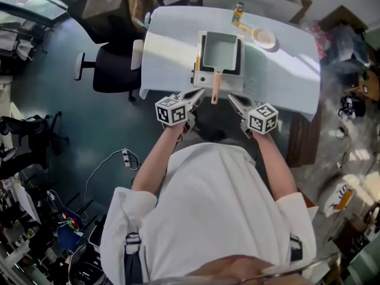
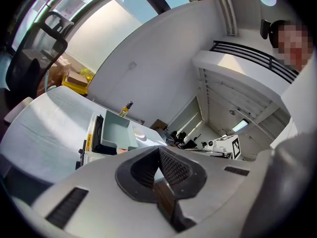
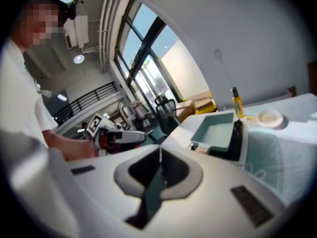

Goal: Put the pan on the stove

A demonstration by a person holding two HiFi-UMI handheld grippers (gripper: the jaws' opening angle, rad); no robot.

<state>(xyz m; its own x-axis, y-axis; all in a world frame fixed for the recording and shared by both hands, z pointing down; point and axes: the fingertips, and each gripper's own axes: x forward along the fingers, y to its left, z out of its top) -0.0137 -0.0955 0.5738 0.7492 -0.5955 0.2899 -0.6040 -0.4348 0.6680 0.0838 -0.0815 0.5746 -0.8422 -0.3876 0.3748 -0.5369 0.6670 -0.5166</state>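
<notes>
We hold our left gripper (image 1: 199,93) and right gripper (image 1: 231,99) fully closed and empty at the near edge of the desk (image 1: 285,82). The pan (image 1: 221,51) sits on the stove (image 1: 205,81), handle toward us.

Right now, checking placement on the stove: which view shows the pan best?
The head view: it looks down on the whole pan, handle included, atop the stove. The left and right gripper views catch the pan obliquely, handle mostly hidden.
</notes>
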